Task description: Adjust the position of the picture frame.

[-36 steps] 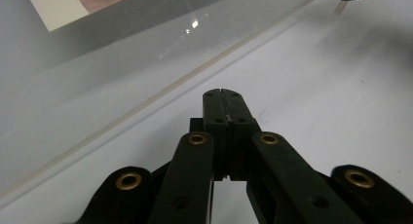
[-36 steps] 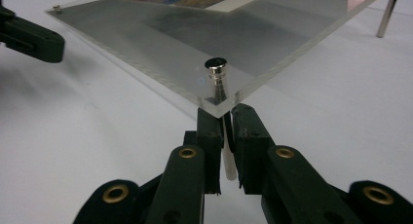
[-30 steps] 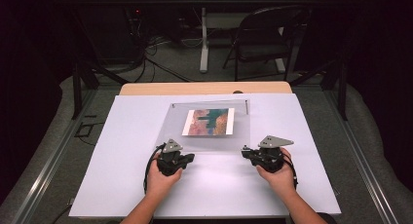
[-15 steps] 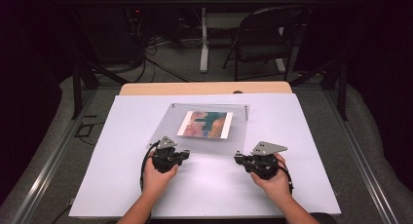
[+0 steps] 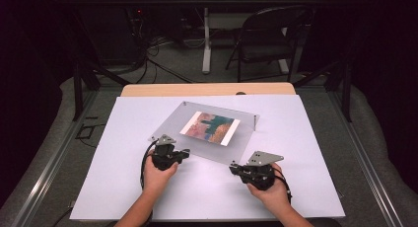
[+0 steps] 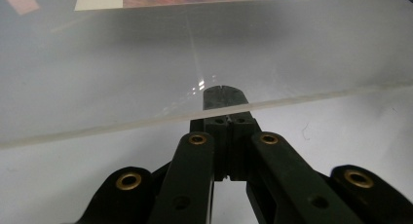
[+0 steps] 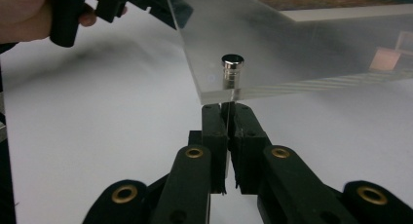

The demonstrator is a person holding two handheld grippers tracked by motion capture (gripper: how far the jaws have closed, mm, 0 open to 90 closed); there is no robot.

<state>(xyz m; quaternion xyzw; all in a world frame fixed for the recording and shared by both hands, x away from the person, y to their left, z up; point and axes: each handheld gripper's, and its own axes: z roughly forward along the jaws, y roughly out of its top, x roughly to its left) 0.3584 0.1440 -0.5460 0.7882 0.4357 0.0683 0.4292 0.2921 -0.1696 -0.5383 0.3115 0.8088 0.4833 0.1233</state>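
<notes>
— Two grippers, both at the near edge of the clear acrylic frame (image 5: 217,133) in the middle of the high view. How do I stand?

— From above, your left gripper (image 5: 183,152) sits at the frame's lower-left edge and your right gripper (image 5: 235,169) at its lower-right corner. The frame lies skewed on the white table sheet (image 5: 305,153), with a colourful print (image 5: 210,128) inside it.

— In my left gripper view, the left gripper (image 6: 224,93) has its jaws pressed together, tips under the acrylic frame (image 6: 146,63), which crosses the middle of the picture. I can't tell whether they pinch the sheet or only prop it.

— And your right gripper view?

— The right gripper (image 7: 227,109) has its jaws drawn close just beneath the corner of the acrylic frame (image 7: 302,53), at the metal standoff (image 7: 232,70) in the centre. A thin gap shows; whether they grip anything I cannot tell. Upper left is my other hand.

— So which step?

— Lifting or shifting the frame, I'd judge. Next calls for both hands rising together, level.
</notes>
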